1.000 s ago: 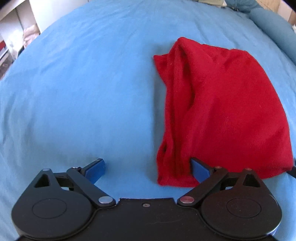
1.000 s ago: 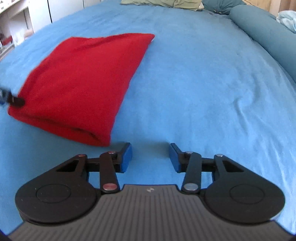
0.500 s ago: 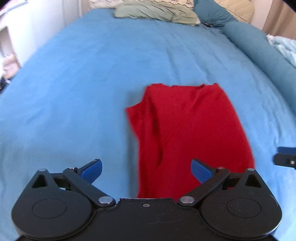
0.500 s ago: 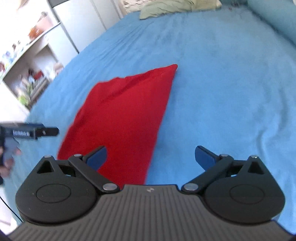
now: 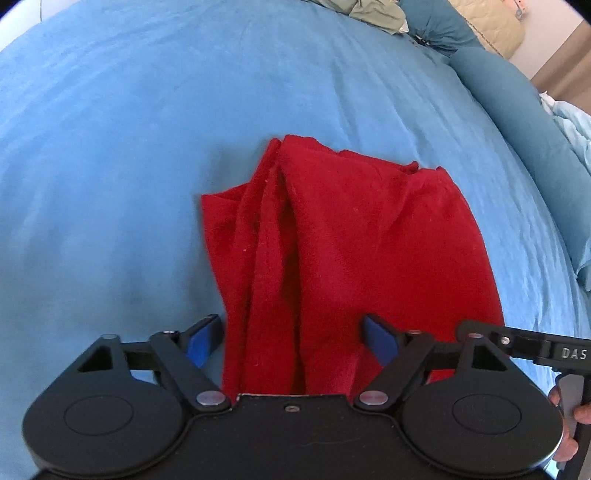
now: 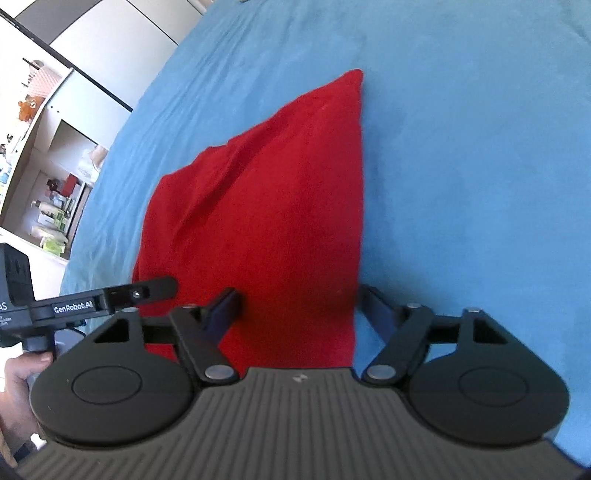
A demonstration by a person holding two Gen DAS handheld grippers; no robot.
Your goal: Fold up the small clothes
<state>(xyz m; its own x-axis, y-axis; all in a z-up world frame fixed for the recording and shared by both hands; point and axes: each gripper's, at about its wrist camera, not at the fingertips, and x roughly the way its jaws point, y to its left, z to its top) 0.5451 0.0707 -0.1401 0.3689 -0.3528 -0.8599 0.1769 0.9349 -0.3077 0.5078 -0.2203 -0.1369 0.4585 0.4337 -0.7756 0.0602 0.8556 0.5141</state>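
A red garment [image 5: 343,240] lies folded on the blue bed sheet [image 5: 110,166], with lengthwise creases along its left side. My left gripper [image 5: 291,341] is open, its blue pads either side of the garment's near left edge. The garment also shows in the right wrist view [image 6: 273,206]. My right gripper [image 6: 299,306] is open, straddling the garment's near right part. Each gripper appears in the other's view, the right one at the left wrist view's right edge [image 5: 517,343], the left one at the right wrist view's left edge [image 6: 103,299].
Pillows [image 5: 369,11] and a long blue bolster [image 5: 517,122] lie at the far and right side of the bed. White shelves with small items [image 6: 48,177] stand beyond the bed's left edge. Hands hold both gripper handles [image 6: 22,369].
Both grippers have swung in over the garment's near end and come side by side. The right gripper has opened wider. The garment now lies between each pair of fingers.
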